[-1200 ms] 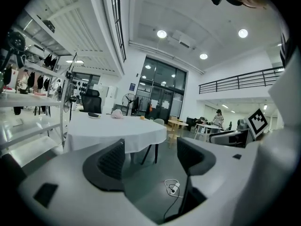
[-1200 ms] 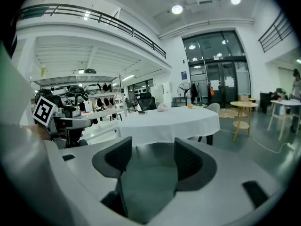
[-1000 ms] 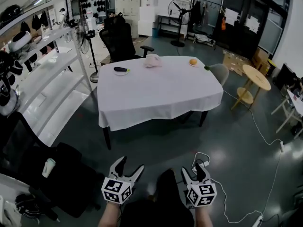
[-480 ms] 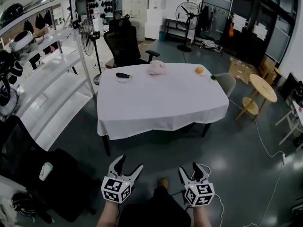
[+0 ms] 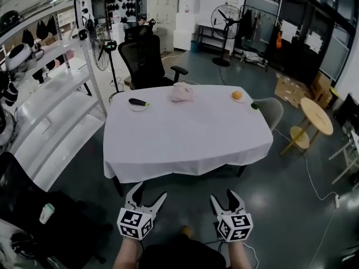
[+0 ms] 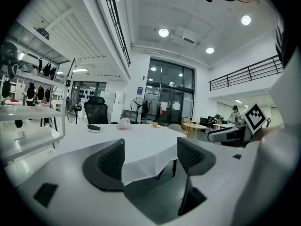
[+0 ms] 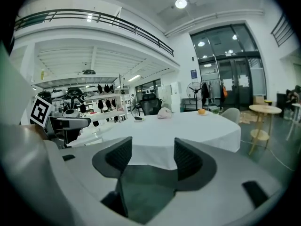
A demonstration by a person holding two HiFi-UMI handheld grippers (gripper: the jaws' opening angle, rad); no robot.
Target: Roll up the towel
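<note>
A crumpled pale pink towel (image 5: 182, 92) lies near the far edge of the white-clothed table (image 5: 185, 133); it also shows small in the left gripper view as the towel (image 6: 124, 123) and in the right gripper view as the towel (image 7: 164, 112). My left gripper (image 5: 146, 197) and right gripper (image 5: 225, 199) are held low at the near side, short of the table's front edge. Both stand open with nothing between the jaws, seen too in the left gripper (image 6: 149, 157) and right gripper (image 7: 153, 155) views.
On the table lie a dark eggplant on a plate (image 5: 138, 102) at far left and an orange on a plate (image 5: 237, 95) at far right. A black office chair (image 5: 145, 61) stands behind. White shelving (image 5: 50, 111) lines the left; a round wooden side table (image 5: 316, 115) is right.
The table has come closer in the head view; both grippers advanced toward its front edge. Their jaws kept the same opening.
</note>
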